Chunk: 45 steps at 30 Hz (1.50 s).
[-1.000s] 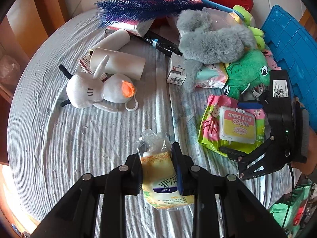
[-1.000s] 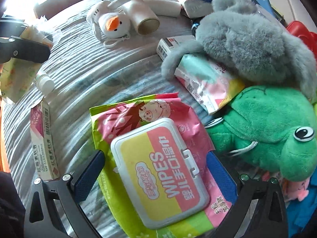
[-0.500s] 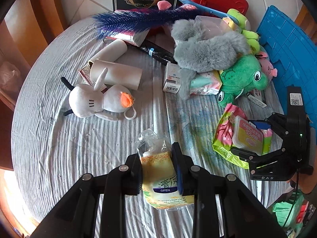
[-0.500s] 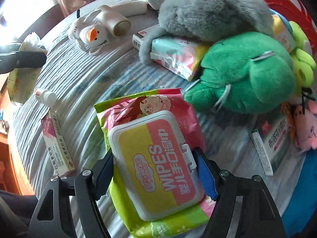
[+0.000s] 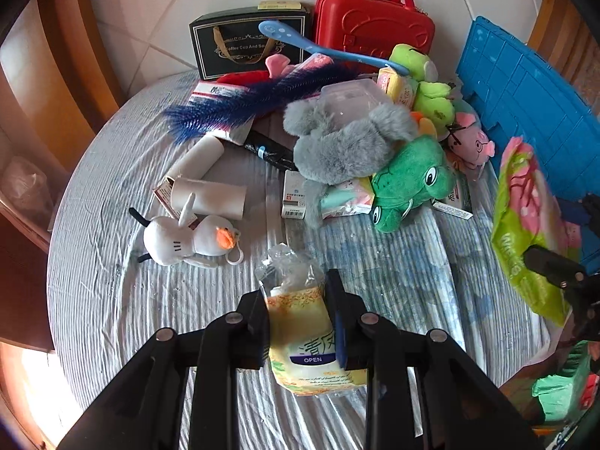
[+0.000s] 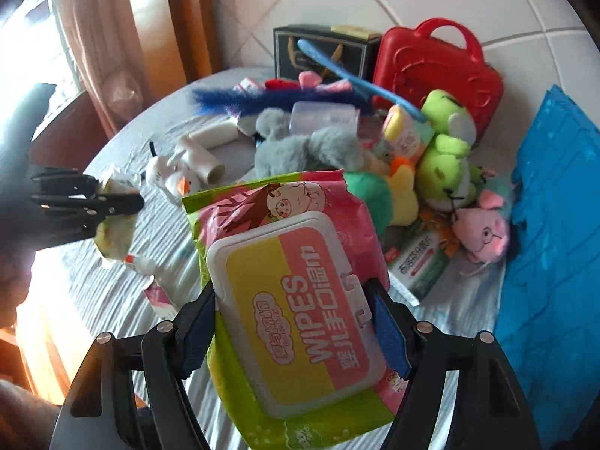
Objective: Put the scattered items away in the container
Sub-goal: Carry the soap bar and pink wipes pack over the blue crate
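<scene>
The left gripper (image 5: 298, 318) is clamped on a yellow tissue pack (image 5: 307, 333), held above the near part of the table (image 5: 112, 300). The right gripper (image 6: 294, 322) grips a wipes pack (image 6: 296, 300) by its sides, lifted off the cloth at the right, near the blue crate (image 5: 525, 86). A grey plush (image 5: 337, 142), green frog (image 5: 408, 180) and white toy (image 5: 187, 240) lie farther off.

blue crate (image 5: 525, 86): cut off right | green frog plush (image 6: 369, 197): mostly hidden behind wipes pack (image 6: 296, 300)
</scene>
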Available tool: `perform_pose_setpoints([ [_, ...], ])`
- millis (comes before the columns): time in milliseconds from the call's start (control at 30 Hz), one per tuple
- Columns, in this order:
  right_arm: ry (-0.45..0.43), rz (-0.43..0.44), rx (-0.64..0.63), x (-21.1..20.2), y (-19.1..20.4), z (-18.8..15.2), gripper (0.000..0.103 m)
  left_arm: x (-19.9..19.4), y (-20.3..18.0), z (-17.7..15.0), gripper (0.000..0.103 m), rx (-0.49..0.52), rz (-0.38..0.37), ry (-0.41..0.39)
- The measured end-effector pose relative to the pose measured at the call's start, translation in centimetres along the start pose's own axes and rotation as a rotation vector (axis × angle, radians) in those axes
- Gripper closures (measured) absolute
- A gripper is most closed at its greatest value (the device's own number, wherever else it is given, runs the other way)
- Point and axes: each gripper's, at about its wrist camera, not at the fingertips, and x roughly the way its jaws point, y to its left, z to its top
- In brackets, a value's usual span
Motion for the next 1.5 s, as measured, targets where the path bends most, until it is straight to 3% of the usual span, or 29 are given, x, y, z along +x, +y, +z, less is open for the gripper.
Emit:
perform_pose_setpoints([
  [267, -0.149, -0.062, 0.062, -10.0, -2.4, 1.2, 0.029, -4.8, -3.3, 2.9, 0.078, 0.041, -0.003, -0.074],
  [733, -0.332, -0.119, 0.111, -20.4, -6.6, 1.7, 0.029, -12.8, -10.0, 8.5, 0.078, 0.099, 0.006, -0.235],
  [1133, -0.441, -0.147, 0.126, -26.3, -11.8, 0.2, 0.028, -16.2, -18.9, 12.6, 0.078, 0.165, 0.005, -0.330],
  [1500, -0.469, -0.201, 0.181, -28.8, -19.5, -2.1, 0.028, -17.0, -28.3, 15.5, 0.078, 0.248, -0.025, -0.380],
])
